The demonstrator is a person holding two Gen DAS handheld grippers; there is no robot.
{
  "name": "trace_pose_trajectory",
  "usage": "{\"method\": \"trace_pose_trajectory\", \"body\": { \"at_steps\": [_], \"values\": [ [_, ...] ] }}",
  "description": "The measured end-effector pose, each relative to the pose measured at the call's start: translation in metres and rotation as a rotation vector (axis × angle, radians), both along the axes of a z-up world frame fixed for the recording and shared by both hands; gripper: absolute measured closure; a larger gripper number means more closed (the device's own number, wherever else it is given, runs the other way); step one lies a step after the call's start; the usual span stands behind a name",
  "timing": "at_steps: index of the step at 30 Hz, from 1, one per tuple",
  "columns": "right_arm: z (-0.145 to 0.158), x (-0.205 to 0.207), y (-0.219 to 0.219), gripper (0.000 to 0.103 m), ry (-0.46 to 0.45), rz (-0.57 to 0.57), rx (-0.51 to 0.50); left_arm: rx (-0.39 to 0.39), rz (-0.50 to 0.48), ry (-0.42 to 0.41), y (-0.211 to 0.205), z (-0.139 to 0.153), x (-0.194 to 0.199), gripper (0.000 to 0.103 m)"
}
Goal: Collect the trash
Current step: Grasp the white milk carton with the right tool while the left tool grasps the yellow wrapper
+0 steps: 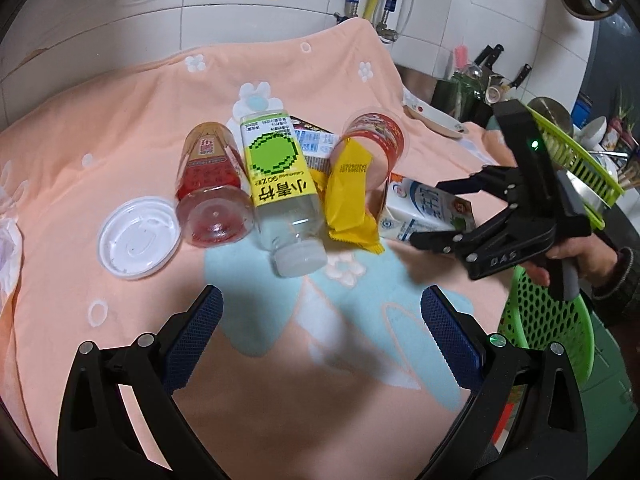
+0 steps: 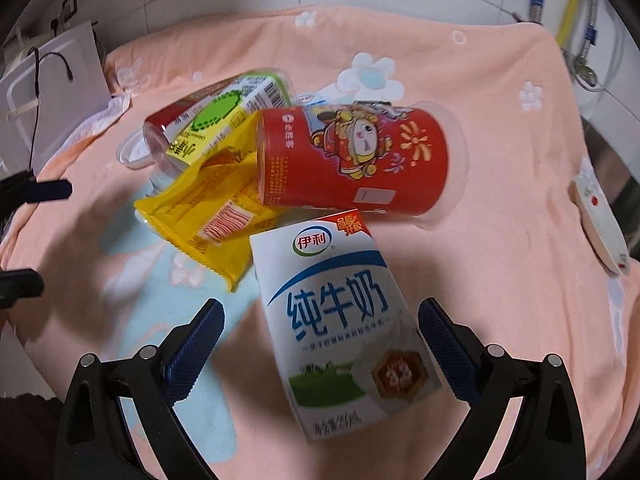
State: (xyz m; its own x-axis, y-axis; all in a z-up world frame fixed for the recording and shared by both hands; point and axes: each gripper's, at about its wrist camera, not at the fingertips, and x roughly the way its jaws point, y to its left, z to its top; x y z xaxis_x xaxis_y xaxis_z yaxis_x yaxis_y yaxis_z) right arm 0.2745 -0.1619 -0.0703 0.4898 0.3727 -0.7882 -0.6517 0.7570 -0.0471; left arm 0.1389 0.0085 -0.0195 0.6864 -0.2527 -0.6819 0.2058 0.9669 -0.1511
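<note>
Trash lies in a pile on a peach flowered blanket [image 1: 120, 120]. In the left wrist view I see a white lid [image 1: 138, 237], a red-labelled bottle [image 1: 212, 184], a clear bottle with a yellow-green label [image 1: 280, 184], a yellow wrapper [image 1: 350, 196], a red cup [image 1: 378, 136] and a white milk carton [image 1: 424, 212]. My left gripper [image 1: 320, 336] is open and empty, short of the pile. My right gripper [image 2: 320, 340] is open with the milk carton [image 2: 340, 320] between its fingers, which stand apart from it. The red cup [image 2: 356, 160] and yellow wrapper [image 2: 216, 216] lie just beyond.
A green perforated basket [image 1: 548, 320] stands at the blanket's right edge. A dish rack [image 1: 576, 160], knives and bowls crowd the counter at the right. Tiled wall and pipes [image 1: 380, 0] stand behind. A white box with a cable [image 2: 52, 92] sits at the left.
</note>
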Motion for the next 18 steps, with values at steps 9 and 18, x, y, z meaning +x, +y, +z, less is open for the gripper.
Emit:
{"method": "trace_pose_trajectory", "body": {
  "at_steps": [9, 18],
  "values": [
    [-0.009, 0.006, 0.005, 0.009, 0.006, 0.003, 0.000, -0.014, -0.021, -0.018, -0.015, 0.003, 0.025, 0.006],
    [-0.005, -0.002, -0.009, 0.031, 0.010, -0.033, 0.031, -0.023, -0.057, 0.004, -0.033, -0.005, 0.050, 0.024]
  ]
}}
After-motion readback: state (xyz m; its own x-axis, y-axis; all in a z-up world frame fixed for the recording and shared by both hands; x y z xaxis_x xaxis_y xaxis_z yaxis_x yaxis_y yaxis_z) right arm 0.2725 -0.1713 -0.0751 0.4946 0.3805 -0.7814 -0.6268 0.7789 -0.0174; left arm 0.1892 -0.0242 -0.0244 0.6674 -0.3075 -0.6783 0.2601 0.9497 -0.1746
